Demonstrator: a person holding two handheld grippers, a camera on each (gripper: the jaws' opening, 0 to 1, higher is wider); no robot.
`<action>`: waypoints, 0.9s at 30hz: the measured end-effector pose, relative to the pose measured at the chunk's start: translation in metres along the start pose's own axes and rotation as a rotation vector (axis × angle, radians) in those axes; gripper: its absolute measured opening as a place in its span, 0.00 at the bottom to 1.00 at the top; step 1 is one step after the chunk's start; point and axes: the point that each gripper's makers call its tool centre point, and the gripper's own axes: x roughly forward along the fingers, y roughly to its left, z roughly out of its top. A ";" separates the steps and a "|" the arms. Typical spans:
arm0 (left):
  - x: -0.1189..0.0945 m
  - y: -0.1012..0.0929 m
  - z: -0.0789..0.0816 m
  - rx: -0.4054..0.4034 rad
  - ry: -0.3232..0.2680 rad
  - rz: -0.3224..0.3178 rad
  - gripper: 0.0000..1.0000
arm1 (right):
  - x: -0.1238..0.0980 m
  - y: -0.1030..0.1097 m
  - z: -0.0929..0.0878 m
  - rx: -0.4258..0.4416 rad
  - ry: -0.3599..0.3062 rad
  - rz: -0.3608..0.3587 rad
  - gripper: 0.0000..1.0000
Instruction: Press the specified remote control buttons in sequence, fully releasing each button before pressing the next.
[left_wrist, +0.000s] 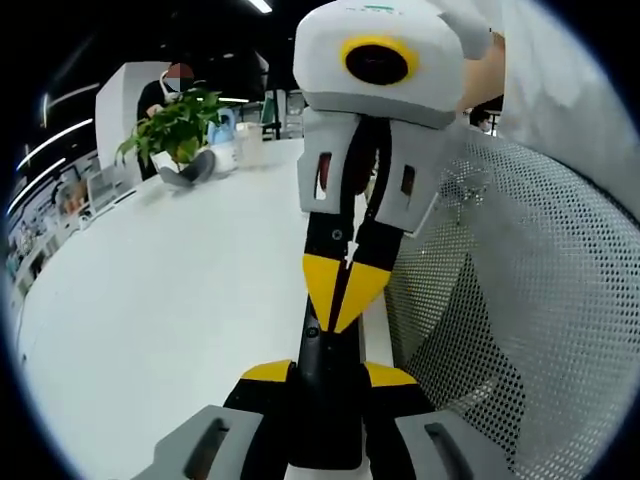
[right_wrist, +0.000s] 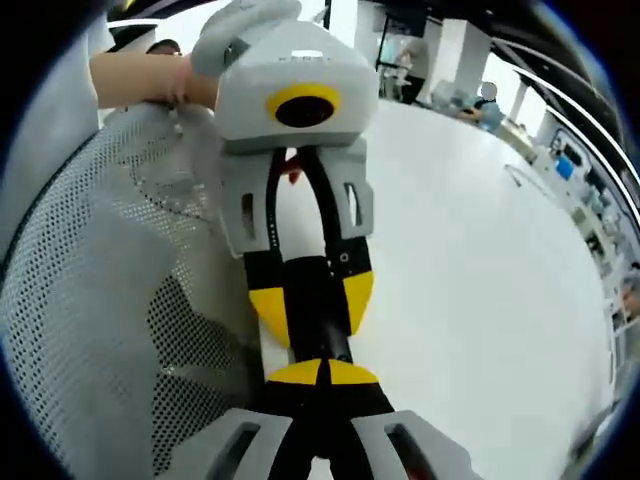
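The left gripper (left_wrist: 328, 372) gripped one end of the black remote control (left_wrist: 326, 395) between its jaws; the right gripper (right_wrist: 322, 372), jaws closed, met its other end. Both hovered over the white table (left_wrist: 170, 290), beside a mesh chair back (left_wrist: 530, 300).

Bright overhead light — sharp centre, edges bowed

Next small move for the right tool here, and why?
Probably back the right tool straight off the remote a little. Its tips are shut and sit against the end of the black remote, which is clamped in the left tool, so it looks like a press. I cannot tell whether a button is down. A visible gap would confirm full release before the next press.
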 end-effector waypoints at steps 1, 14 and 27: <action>0.000 0.000 0.000 0.001 0.000 0.000 0.25 | -0.001 0.001 -0.001 -0.011 0.006 -0.004 0.00; 0.000 0.000 0.000 -0.005 -0.004 -0.001 0.25 | 0.002 -0.002 -0.002 -0.149 0.131 -0.003 0.00; 0.001 0.001 0.000 0.000 -0.004 0.000 0.25 | 0.001 -0.013 -0.003 0.144 0.047 0.083 0.00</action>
